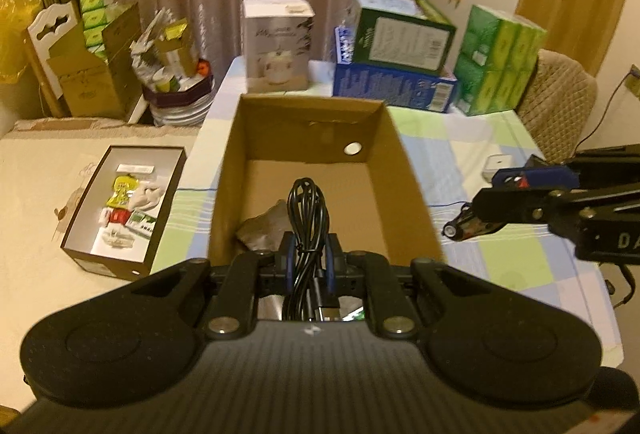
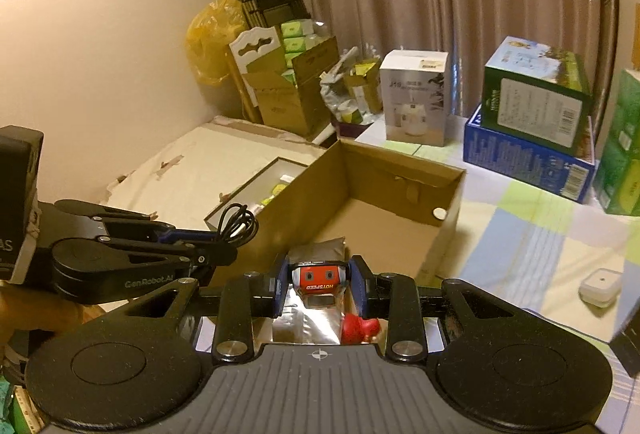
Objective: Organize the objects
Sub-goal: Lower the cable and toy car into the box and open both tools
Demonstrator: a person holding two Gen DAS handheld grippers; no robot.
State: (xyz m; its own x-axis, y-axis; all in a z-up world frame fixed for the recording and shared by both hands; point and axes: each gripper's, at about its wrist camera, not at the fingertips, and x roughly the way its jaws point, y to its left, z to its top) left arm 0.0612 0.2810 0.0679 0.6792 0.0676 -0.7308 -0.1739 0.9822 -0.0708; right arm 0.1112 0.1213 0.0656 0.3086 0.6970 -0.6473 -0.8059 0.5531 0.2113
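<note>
An open brown cardboard box (image 1: 394, 153) (image 2: 448, 193) stands on the checked table. A silver foil pouch (image 1: 262, 230) (image 2: 316, 250) lies inside its near end. My left gripper (image 1: 310, 254) is shut on a coiled black cable (image 1: 308, 209) and holds it above the box's near edge; it also shows in the right wrist view (image 2: 224, 246) with the cable (image 2: 236, 224). My right gripper (image 2: 319, 284) is shut on a red toy car (image 2: 318, 282) marked HOTSPEED, near the box's near edge. From the left wrist view the right gripper (image 1: 472, 222) hangs right of the box.
A shallow tray box (image 1: 124, 209) of small packets lies left of the cardboard box. A white product box (image 1: 278, 43), blue and green boxes (image 1: 396, 57) and green tissue packs (image 1: 500, 57) line the far table edge. A small white case (image 2: 600, 286) lies on the table at right.
</note>
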